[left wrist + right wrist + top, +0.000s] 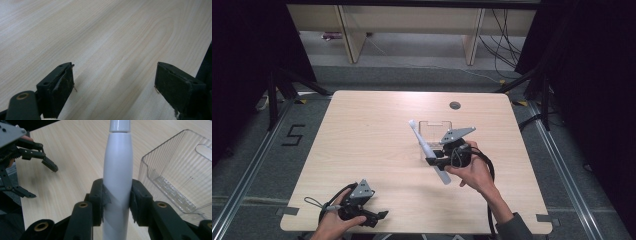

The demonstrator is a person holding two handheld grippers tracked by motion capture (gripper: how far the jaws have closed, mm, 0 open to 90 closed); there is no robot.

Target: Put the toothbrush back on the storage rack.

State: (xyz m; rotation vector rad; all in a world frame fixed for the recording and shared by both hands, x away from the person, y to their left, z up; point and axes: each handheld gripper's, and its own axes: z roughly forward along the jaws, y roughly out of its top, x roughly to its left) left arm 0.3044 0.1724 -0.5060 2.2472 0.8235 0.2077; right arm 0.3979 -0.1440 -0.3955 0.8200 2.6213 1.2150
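We're looking at the right tongs (117, 200) first: the two black jaws are pinched in on a white toothbrush-like wand (117, 170), one pad pressed to each side of its thick white body. In the right gripper view the wand runs straight up between the jaws and out past the top edge, with a seam where a narrower upper section begins. From the high view the right tongs (435, 161) grip the wand (427, 148) at about the middle of its length; the thin end reaches up and away from the tongs, and the thick end juts down toward the person's right hand (472, 172).

Just beside the right tongs, on their far side, we see a clear plastic box (180, 180), open at the top and ribbed on its walls, standing on the table (362, 135). In the high view the box (434, 131) sits right behind the wand.

Now the left tongs (115, 82): jaws spread wide, nothing between them but bare wood grain. In the high view the left tongs (379, 216) lie low at the near edge of the table, well apart from the right tongs, held in the left hand (334, 225).

Our count: two tongs, one wand, one clear box.
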